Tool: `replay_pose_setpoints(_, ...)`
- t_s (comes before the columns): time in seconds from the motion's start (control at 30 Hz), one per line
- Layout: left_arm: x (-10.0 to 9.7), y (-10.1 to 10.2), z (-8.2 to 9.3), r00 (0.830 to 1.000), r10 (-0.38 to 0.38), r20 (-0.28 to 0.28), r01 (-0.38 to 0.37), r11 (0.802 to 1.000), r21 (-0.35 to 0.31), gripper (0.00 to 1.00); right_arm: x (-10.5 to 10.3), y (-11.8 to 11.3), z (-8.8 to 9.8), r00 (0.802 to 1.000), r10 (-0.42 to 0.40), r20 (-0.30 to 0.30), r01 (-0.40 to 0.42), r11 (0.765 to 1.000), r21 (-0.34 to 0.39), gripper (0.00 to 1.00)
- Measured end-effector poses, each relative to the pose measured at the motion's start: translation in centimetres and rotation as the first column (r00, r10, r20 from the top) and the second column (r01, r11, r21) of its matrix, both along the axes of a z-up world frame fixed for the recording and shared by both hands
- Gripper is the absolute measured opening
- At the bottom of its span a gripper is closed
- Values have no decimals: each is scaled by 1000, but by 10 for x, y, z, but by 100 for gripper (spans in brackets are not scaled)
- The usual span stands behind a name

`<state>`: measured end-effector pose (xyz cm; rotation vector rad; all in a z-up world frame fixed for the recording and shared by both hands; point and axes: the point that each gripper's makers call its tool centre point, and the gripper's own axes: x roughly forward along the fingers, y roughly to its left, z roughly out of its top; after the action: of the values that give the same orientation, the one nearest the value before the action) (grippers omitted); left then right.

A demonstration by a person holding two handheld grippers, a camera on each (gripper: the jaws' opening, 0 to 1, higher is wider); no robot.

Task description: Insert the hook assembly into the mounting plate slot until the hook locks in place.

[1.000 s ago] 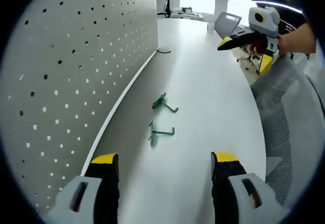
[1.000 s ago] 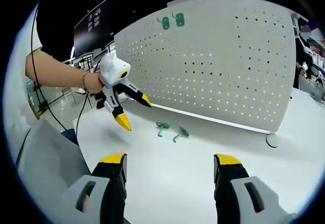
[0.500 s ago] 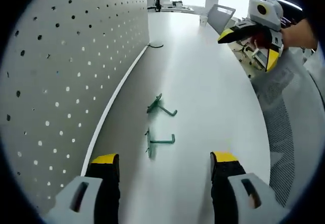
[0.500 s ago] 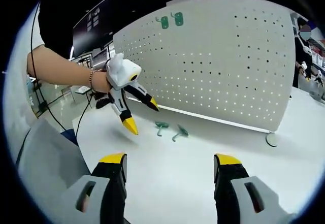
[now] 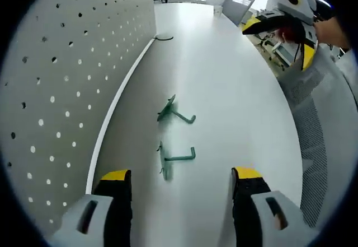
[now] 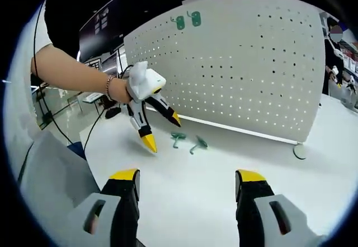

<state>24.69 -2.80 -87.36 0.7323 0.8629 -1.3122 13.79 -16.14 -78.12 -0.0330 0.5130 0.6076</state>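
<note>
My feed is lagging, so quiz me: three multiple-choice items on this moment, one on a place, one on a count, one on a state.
1. Where do the loose green hooks lie?
A. on the white table near the pegboard
B. on a chair
C. in the right tongs

2. How many green hooks hang high on the pegboard?
A. none
B. two
C. five

3. The left tongs are:
A. shut on a hook
B. open, empty
C. lying on the table

Answers: 1 A, both rest by the board's foot; 2 B, a pair near the top edge; 3 B, tips spread, nothing between.

bare table (image 5: 235,90) around both hooks (image 5: 174,111); pegboard (image 5: 61,62) walls one side
</note>
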Motion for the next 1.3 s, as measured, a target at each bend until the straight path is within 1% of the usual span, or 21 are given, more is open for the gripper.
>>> replay_pose_setpoints(0.17,-2,0,-8,1000,-19,-20,19,999,27,75,0,-1,0,1000,-2,-1,2,1000,2,67)
replay_pose_setpoints(0.23,-2,0,-10,1000,-24,-20,25,999,34,75,0,-1,0,1000,-3,-1,3,1000,3,67)
replay_pose_setpoints(0.27,-2,0,-9,999,-31,-12,32,999,30,75,0,-2,1,1000,-7,0,7,1000,8,67)
replay_pose_setpoints(0.37,0,-1,-8,1000,-21,-20,22,1000,21,74,1,-3,1,1000,-15,0,15,1000,11,67)
replay_pose_setpoints(0.43,2,-2,-8,1000,-15,-16,15,1000,19,73,1,-3,1,1000,-15,-1,15,1000,10,67)
replay_pose_setpoints(0.5,4,-1,-9,1000,-23,6,23,999,30,71,1,-3,2,1000,-16,1,16,1000,13,67)
replay_pose_setpoints(0.6,3,-2,-10,999,-36,19,35,999,34,71,1,-3,2,1000,-19,1,19,1000,16,67)
replay_pose_setpoints(0.73,5,-3,-9,1000,-12,18,11,999,30,69,1,-4,2,1000,-20,4,20,1000,16,66)
replay_pose_setpoints(0.87,5,-3,-10,1000,-12,19,11,1000,28,68,1,-5,3,1000,-26,4,26,999,21,66)
replay_pose_setpoints(1.0,9,-3,-9,1000,1,19,-2,1000,24,63,2,-7,3,1000,-31,4,31,999,23,66)
replay_pose_setpoints(1.13,17,-3,-7,999,41,21,-42,999,16,54,2,-6,3,1000,-31,2,31,999,23,66)
replay_pose_setpoints(1.3,20,-3,-7,998,63,25,-64,998,15,45,3,-7,3,999,-39,4,39,999,32,66)
